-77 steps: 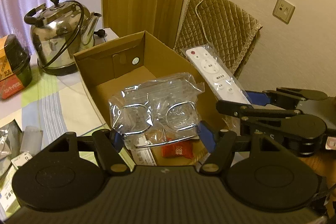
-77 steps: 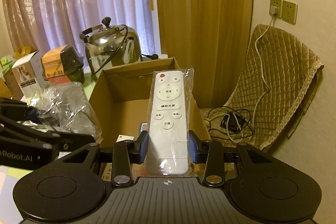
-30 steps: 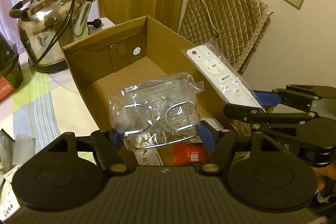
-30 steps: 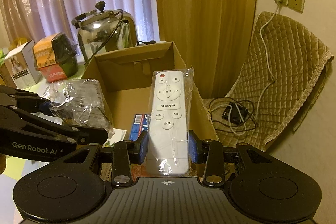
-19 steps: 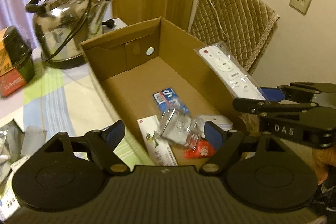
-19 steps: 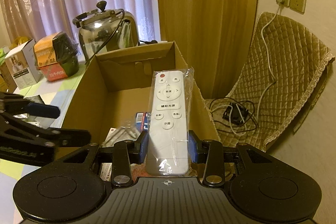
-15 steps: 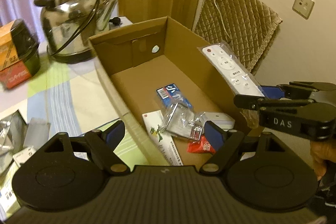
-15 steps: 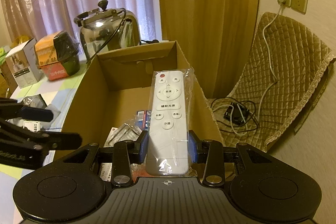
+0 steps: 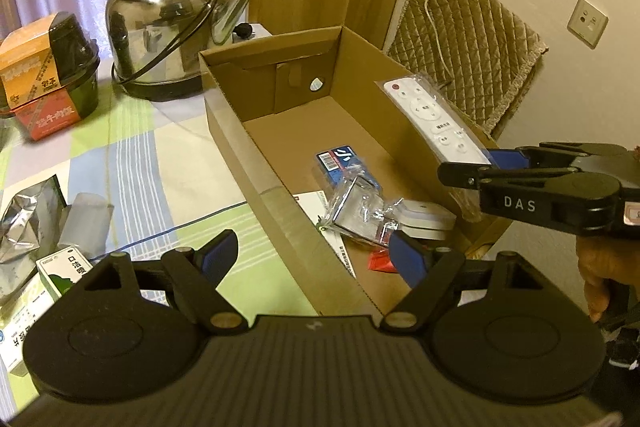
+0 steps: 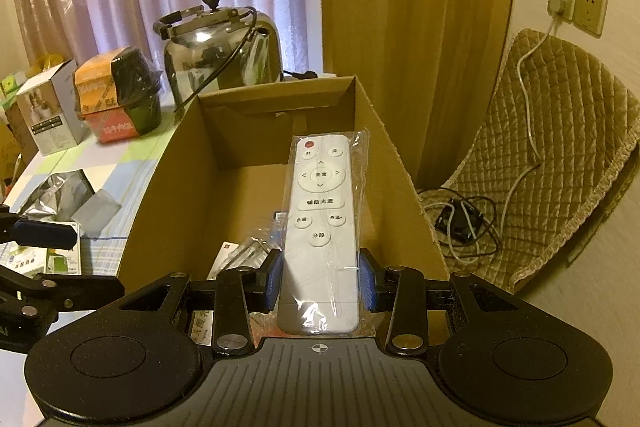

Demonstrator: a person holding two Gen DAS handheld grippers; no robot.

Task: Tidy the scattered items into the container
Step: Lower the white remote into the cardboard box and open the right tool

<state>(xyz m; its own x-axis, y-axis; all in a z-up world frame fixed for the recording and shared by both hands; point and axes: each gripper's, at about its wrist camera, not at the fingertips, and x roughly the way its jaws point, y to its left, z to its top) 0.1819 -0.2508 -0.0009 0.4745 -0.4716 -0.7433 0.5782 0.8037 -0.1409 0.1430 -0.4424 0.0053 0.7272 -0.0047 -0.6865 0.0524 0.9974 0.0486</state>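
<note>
An open cardboard box (image 9: 240, 139) (image 10: 176, 179) stands on the table. Inside lie a clear bag of metal rings (image 9: 360, 211), a blue packet (image 9: 340, 161), a white leaflet (image 9: 340, 247), a white device (image 9: 424, 221) and a red sachet (image 9: 378, 261). My left gripper (image 9: 316, 255) is open and holds nothing, hovering over the box's near left wall. My right gripper (image 10: 320, 285) is shut on a white remote in a plastic sleeve (image 10: 322, 227) (image 9: 436, 125), held above the box's right side.
A steel kettle (image 9: 168, 39) and an orange-and-black food tub (image 9: 44, 67) stand behind the box. A foil pouch (image 9: 24, 223), a clear wrapper (image 9: 86, 223) and a green-white carton (image 9: 60, 275) lie on the striped cloth at left. A quilted chair (image 10: 560, 147) and cables (image 10: 464, 223) are right.
My left gripper opened and dropped the bag of rings into the box, then drew back toward the left. The right gripper still holds the remote over the box.
</note>
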